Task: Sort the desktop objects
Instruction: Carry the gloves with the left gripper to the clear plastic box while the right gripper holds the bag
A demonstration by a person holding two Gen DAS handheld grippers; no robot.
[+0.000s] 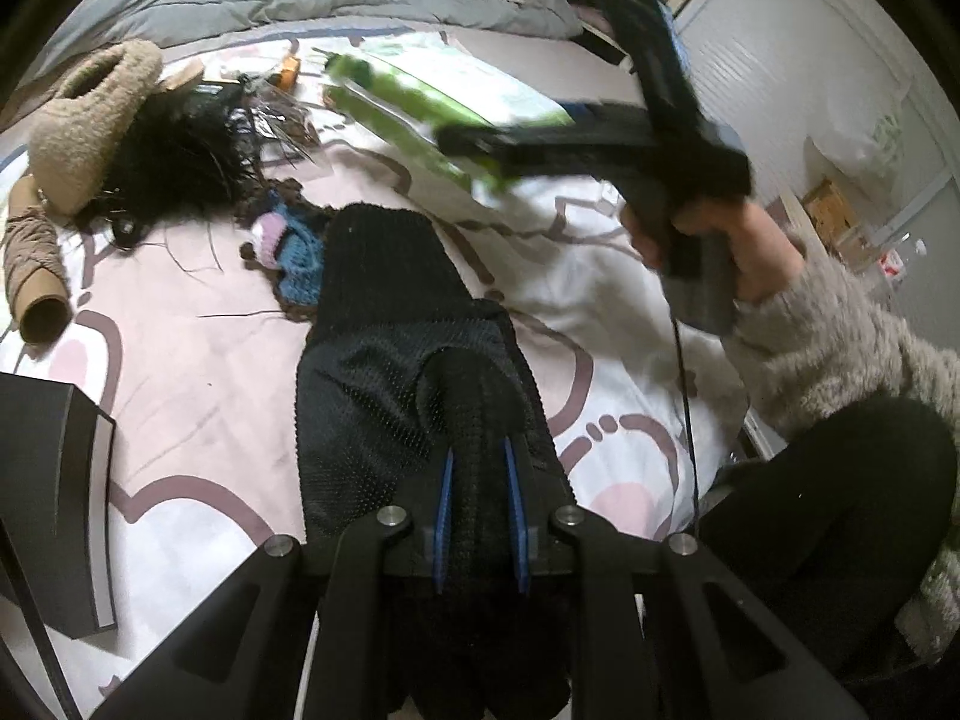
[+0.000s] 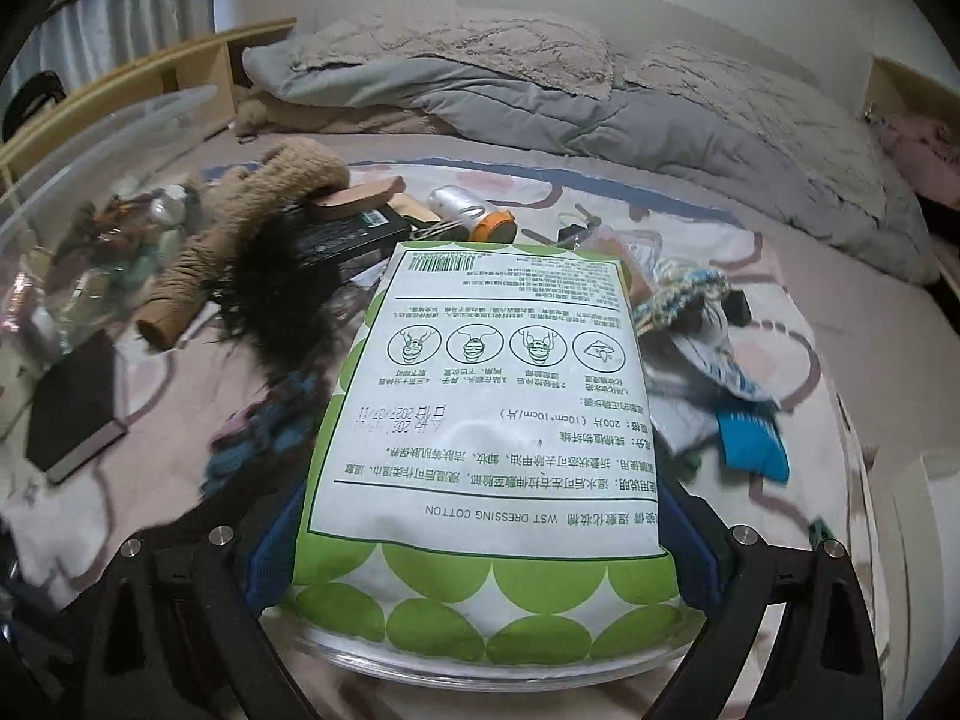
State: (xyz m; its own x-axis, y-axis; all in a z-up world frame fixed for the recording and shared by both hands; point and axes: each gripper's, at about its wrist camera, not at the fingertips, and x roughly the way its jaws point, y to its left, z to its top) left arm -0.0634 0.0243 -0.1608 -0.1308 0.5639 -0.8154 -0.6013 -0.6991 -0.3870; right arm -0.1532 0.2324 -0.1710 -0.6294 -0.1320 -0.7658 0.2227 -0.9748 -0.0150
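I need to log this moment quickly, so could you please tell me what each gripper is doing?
Left gripper: closed on a black knitted item.
Right gripper: closed on a green-and-white cotton pad pack.

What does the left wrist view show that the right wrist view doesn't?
Only the left wrist view: the left gripper shut on a black knit piece, and the person's sleeve. Only the right wrist view: the printed back of the green cotton pack in the right gripper, and a clear bin. Both: the black book, the cardboard yarn cone.
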